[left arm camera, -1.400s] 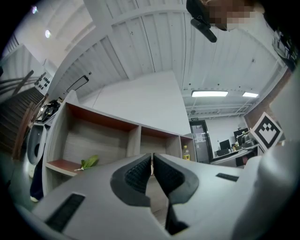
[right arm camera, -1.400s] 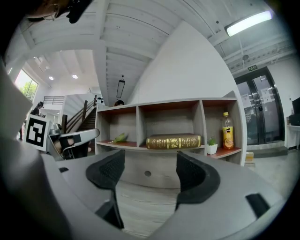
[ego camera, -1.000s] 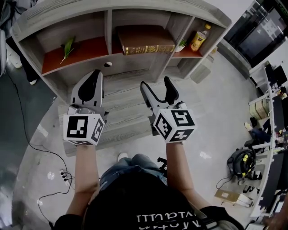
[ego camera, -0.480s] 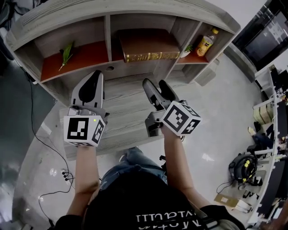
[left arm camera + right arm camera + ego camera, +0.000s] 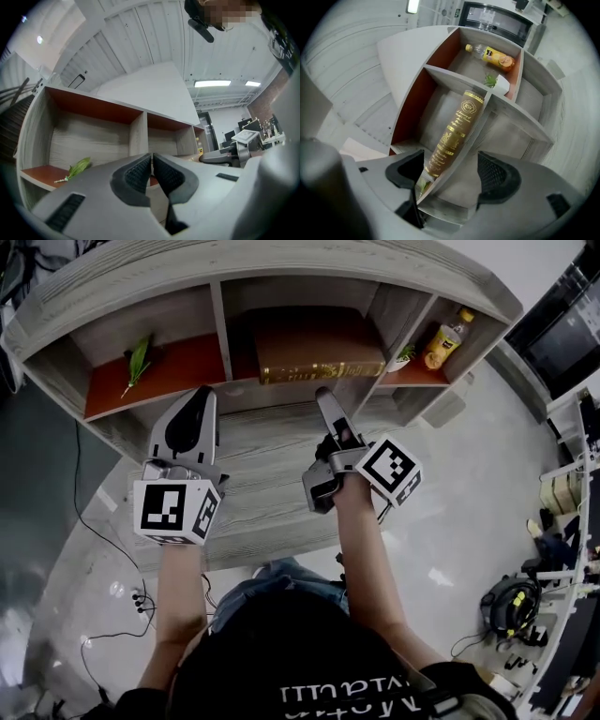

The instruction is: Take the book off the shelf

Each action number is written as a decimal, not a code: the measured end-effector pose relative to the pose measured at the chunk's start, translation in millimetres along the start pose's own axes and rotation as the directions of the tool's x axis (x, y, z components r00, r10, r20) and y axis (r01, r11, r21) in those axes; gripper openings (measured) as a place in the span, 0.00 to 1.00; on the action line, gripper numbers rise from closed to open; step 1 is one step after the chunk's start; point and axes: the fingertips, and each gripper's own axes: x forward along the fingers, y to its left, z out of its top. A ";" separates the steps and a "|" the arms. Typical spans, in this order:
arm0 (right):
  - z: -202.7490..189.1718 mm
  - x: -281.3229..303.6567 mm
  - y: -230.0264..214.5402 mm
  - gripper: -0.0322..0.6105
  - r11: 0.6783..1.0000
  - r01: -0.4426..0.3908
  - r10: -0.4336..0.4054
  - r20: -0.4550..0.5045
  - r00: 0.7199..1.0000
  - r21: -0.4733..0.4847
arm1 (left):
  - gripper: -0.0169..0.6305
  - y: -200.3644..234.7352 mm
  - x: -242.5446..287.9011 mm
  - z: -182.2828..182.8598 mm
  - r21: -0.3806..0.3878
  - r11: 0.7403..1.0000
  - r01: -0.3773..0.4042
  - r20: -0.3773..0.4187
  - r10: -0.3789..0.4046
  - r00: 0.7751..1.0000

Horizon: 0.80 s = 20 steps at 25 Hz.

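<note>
A brown book [image 5: 314, 345] with gold lettering on its spine lies flat in the middle compartment of the grey wooden shelf [image 5: 281, 268]. My right gripper [image 5: 330, 413] is turned on its side just in front of the spine and stands open. In the right gripper view the spine [image 5: 454, 133] runs between the two spread fingers of the right gripper [image 5: 450, 166], a little beyond them and untouched. My left gripper [image 5: 195, 404] hovers below the left compartment, shut on nothing. In the left gripper view the left gripper [image 5: 152, 159] has its pads pressed together.
A green leaf [image 5: 136, 360] lies in the left compartment. An orange drink bottle [image 5: 442, 337] and a small potted plant [image 5: 405, 354] stand in the right one. A lower wooden ledge [image 5: 262, 479] sits under both grippers. Cables [image 5: 94, 549] trail on the floor at left.
My right gripper has rolled onto its side and moved forward up to the book's spine. The left gripper has stayed where it was, shut.
</note>
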 end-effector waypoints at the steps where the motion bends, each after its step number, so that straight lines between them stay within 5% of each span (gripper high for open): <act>1: 3.5 3.5 -1.2 0.59 1.000 -0.012 0.012 0.005 1.000 0.022 | 0.04 2.0 2.0 0.3 0.007 1.000 -0.008 -0.001 0.008 1.000; 12: 24.7 47.9 -9.7 0.59 0.984 -0.075 0.068 0.046 0.997 0.165 | 0.05 23.8 18.9 2.5 0.057 0.996 -0.070 -0.004 0.071 0.997; 20: 31.1 73.8 -14.8 0.60 0.984 -0.056 0.049 0.048 0.998 0.167 | 0.04 36.1 27.1 -0.7 0.085 0.991 -0.101 -0.016 0.103 0.995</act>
